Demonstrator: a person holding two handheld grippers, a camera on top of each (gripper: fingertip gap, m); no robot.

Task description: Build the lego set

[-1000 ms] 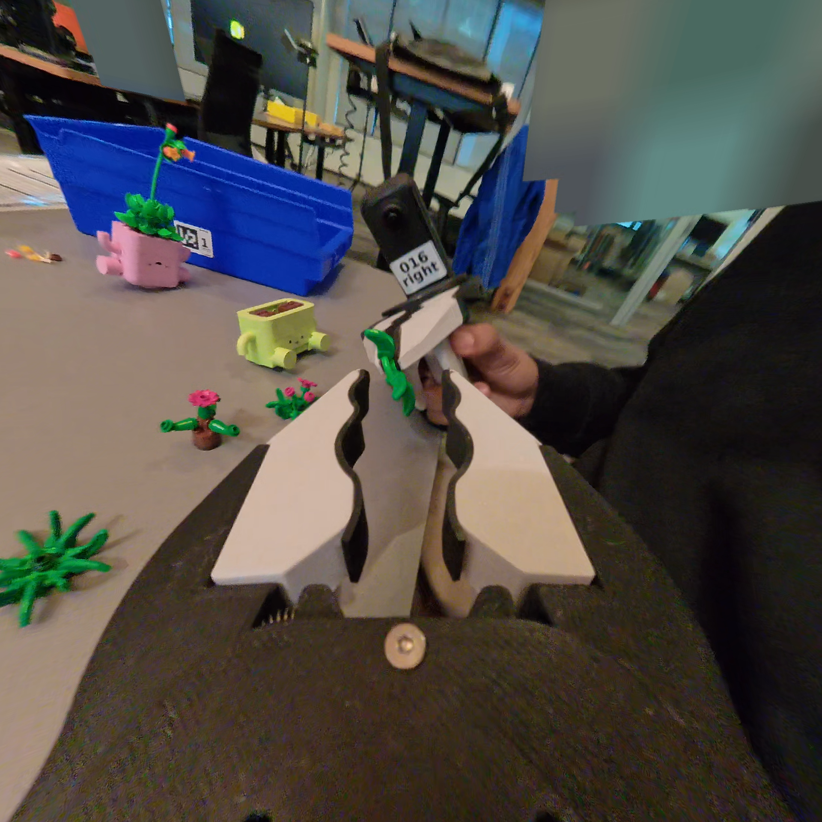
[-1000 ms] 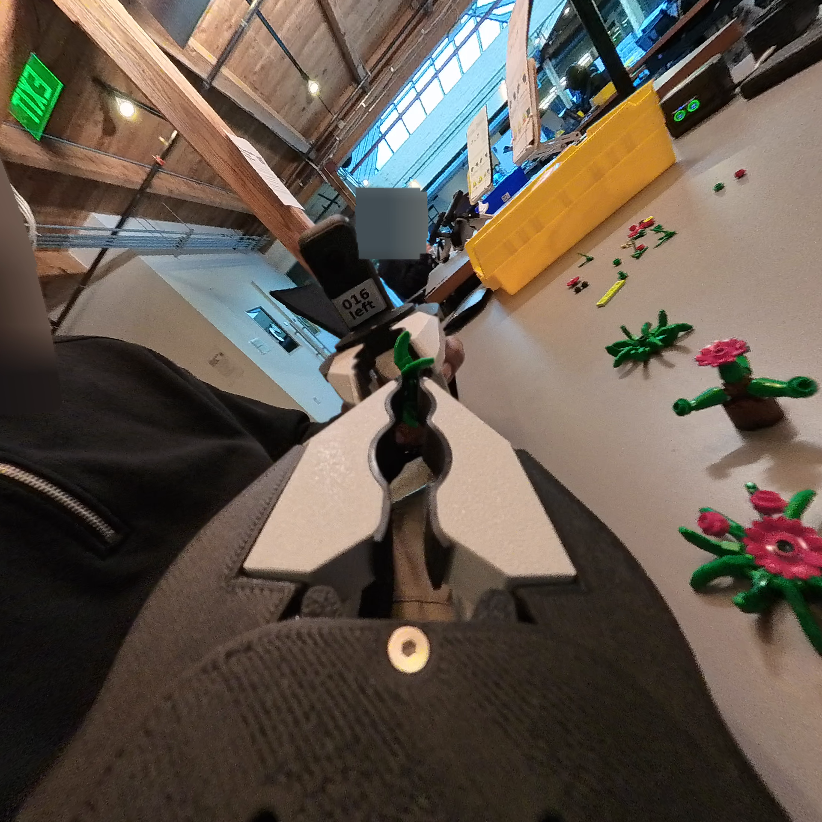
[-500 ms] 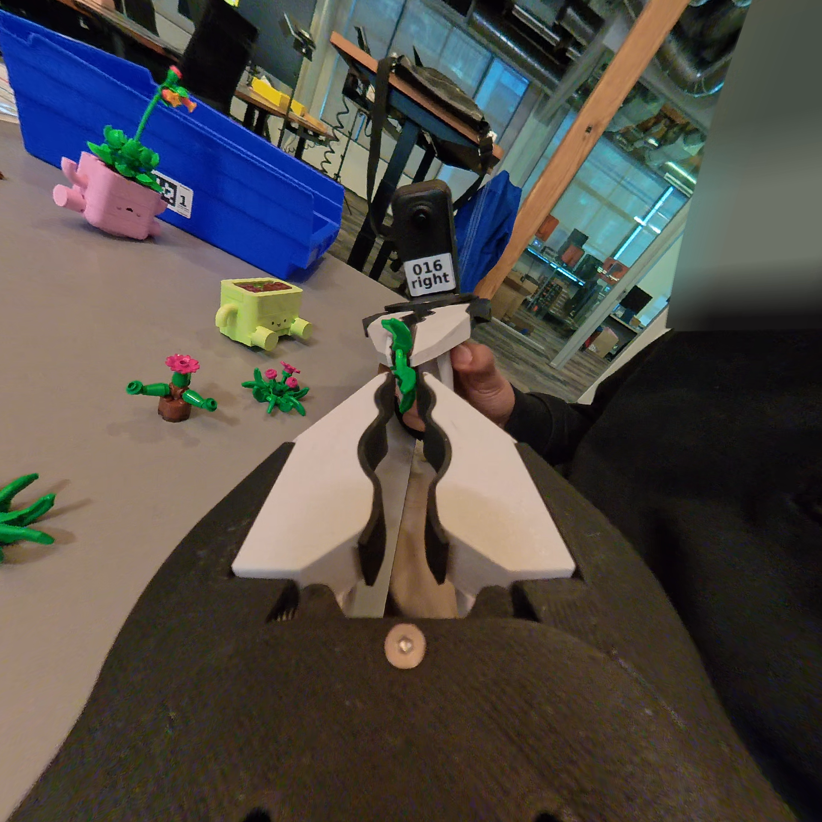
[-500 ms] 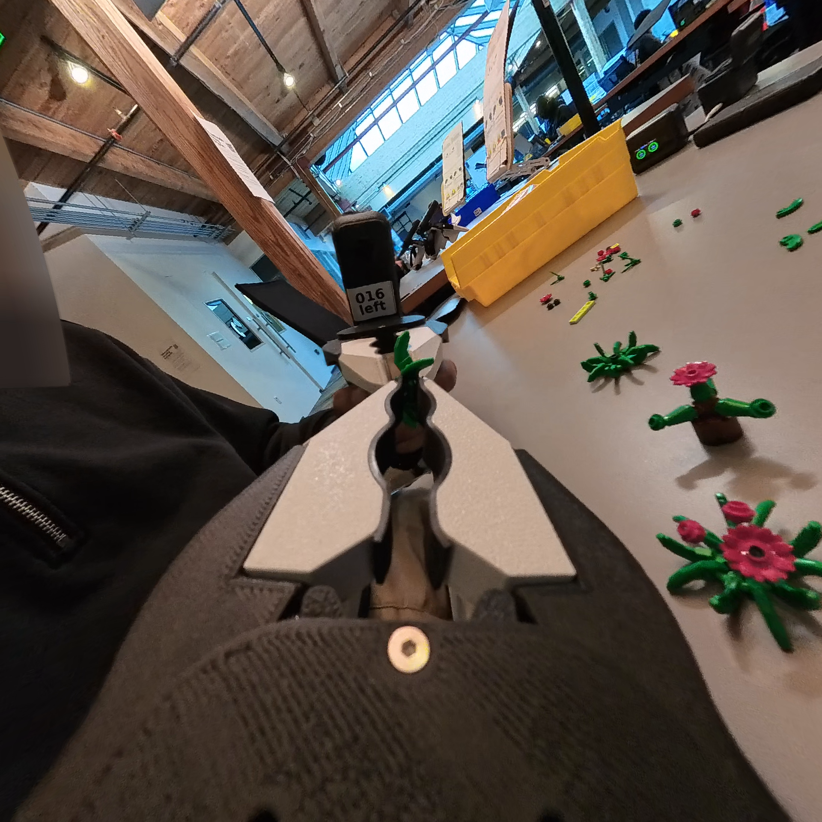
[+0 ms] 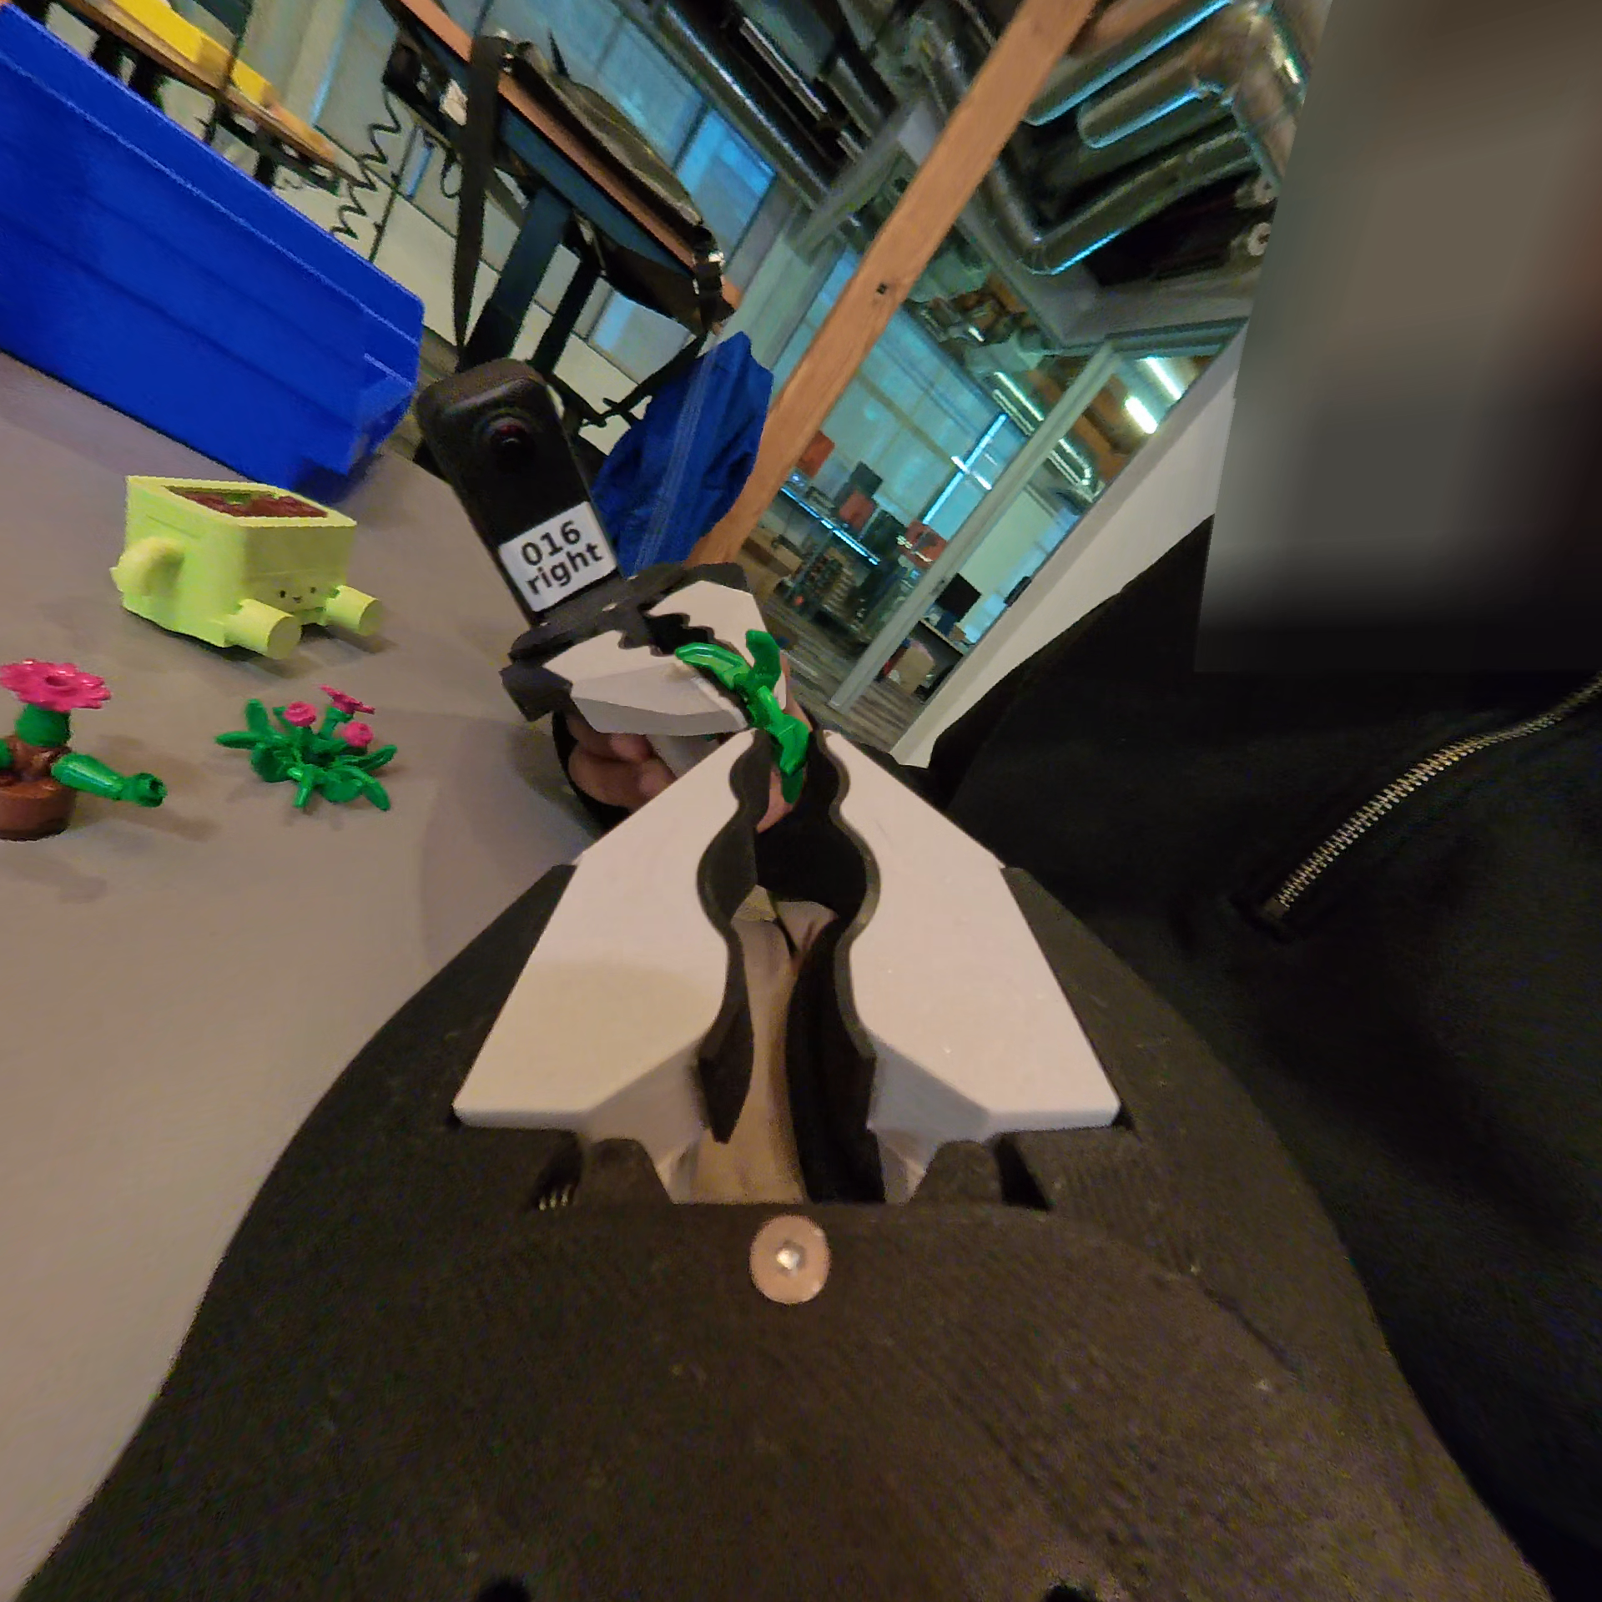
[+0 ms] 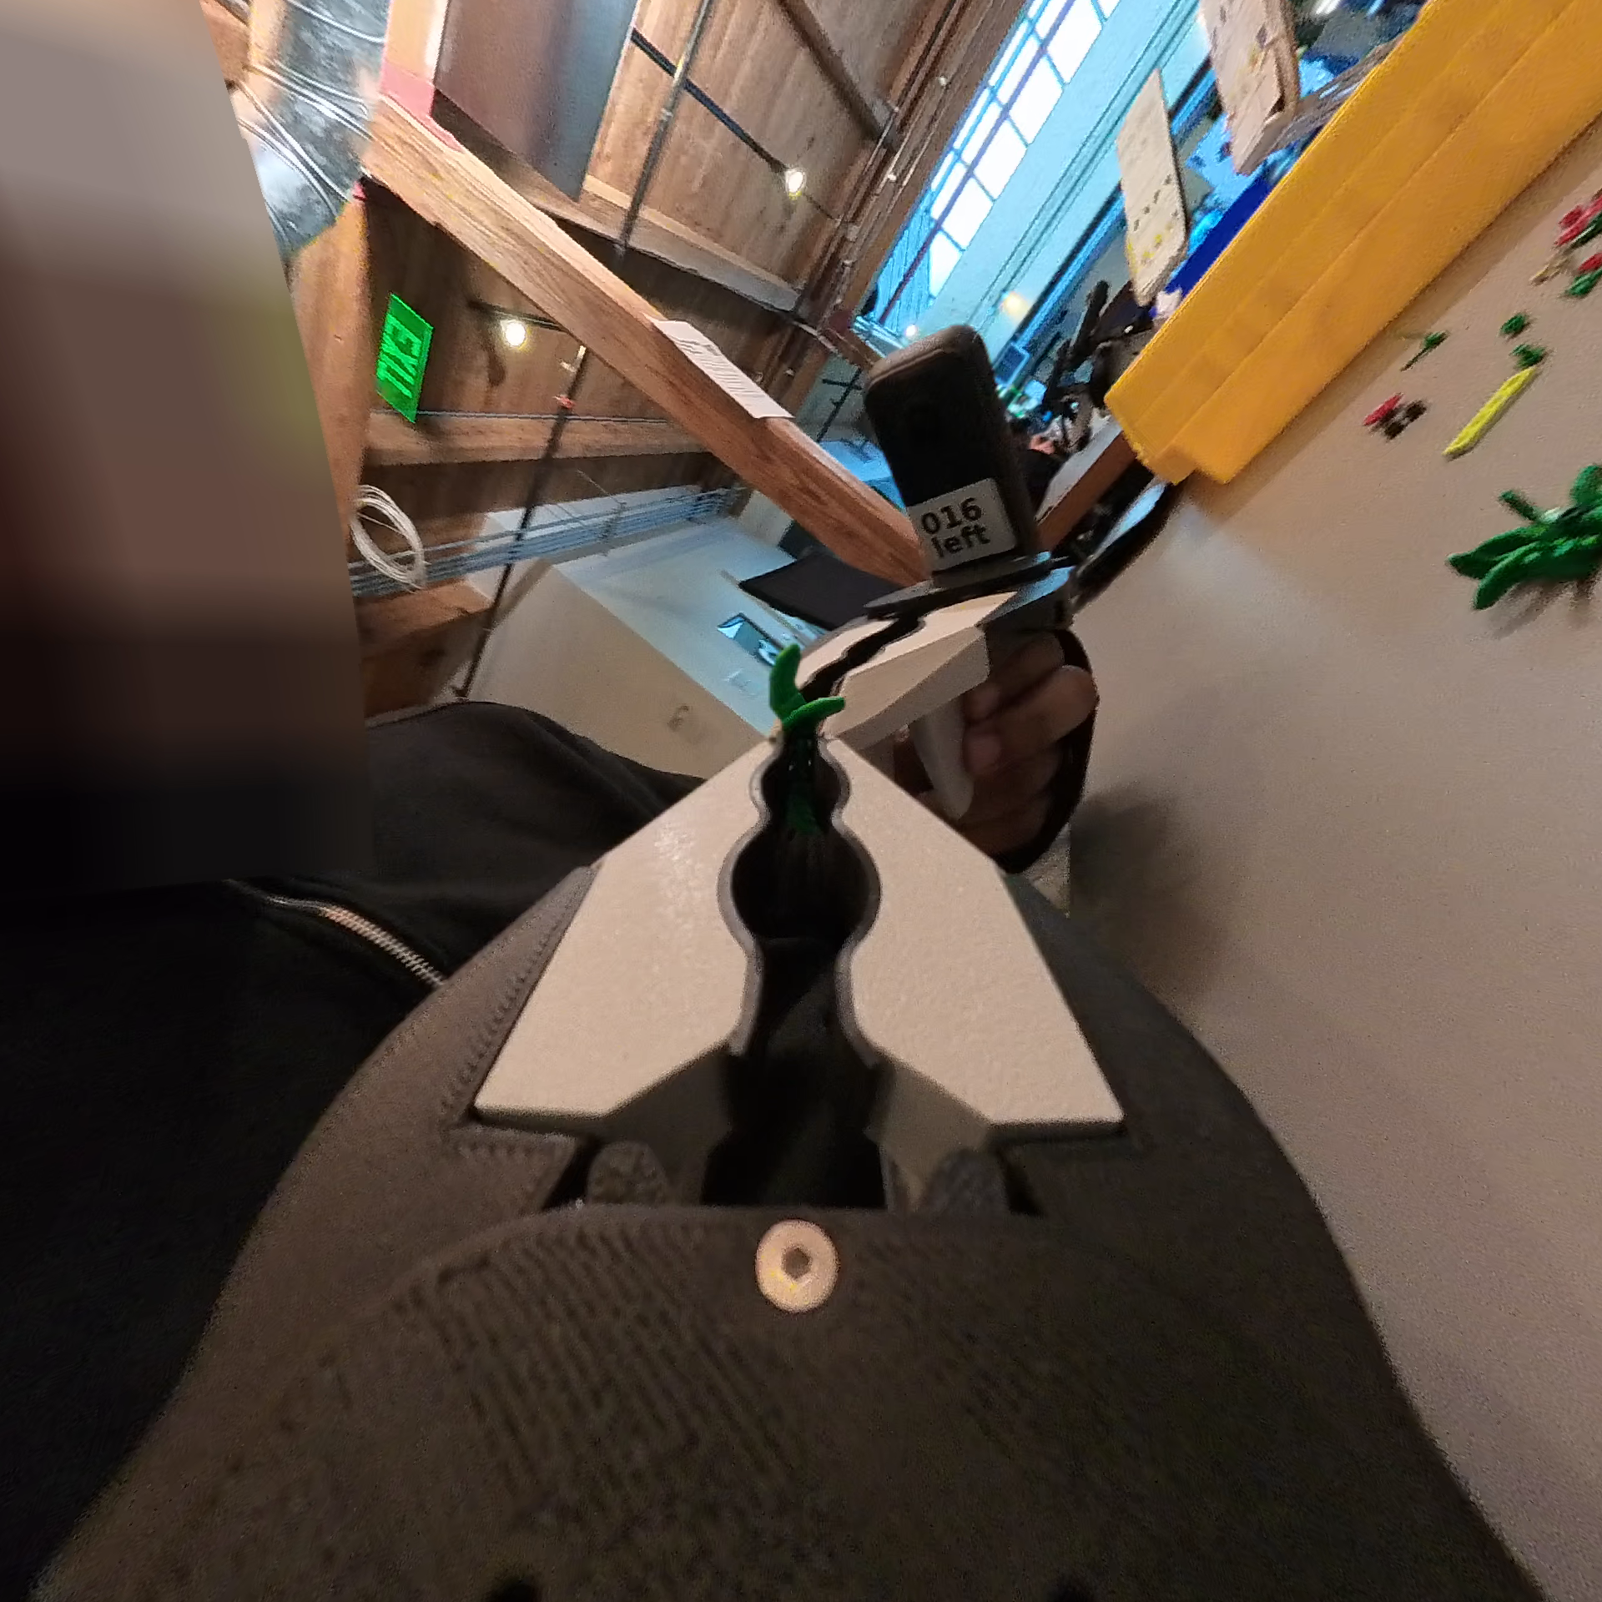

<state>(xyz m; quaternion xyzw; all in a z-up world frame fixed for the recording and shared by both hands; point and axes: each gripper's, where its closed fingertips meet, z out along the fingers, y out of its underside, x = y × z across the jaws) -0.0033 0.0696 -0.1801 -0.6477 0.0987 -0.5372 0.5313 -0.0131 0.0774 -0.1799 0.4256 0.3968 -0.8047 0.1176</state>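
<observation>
A green lego plant stem (image 5: 763, 702) with leaves is held in the air between both grippers, close to the person's black jacket. My left gripper (image 5: 784, 750) is shut on its lower end. My right gripper (image 6: 802, 741) is shut on the stem (image 6: 791, 693) from the other side. In the left wrist view the right gripper (image 5: 737, 685) comes in from the left, tip to tip with mine. In the right wrist view the left gripper (image 6: 819, 685) comes in from the right. Part of the stem is hidden inside the jaws.
On the grey table (image 5: 260, 954) are a lime pot (image 5: 234, 563), a small plant with pink flowers (image 5: 312, 750), a pink flower on a brown base (image 5: 43, 754) and a blue bin (image 5: 173, 286). A yellow bin (image 6: 1387, 243), a green leafy piece (image 6: 1534, 546) and loose small pieces (image 6: 1491, 399) lie farther off. The grippers are tip to tip, or close to it. It is some 15 centimetres from my right tips to the green leafy piece (image 6: 1534, 546).
My left gripper was open a second ago and has shut on the green stem held by the right gripper. Both grippers have tilted and moved towards the person's body.
</observation>
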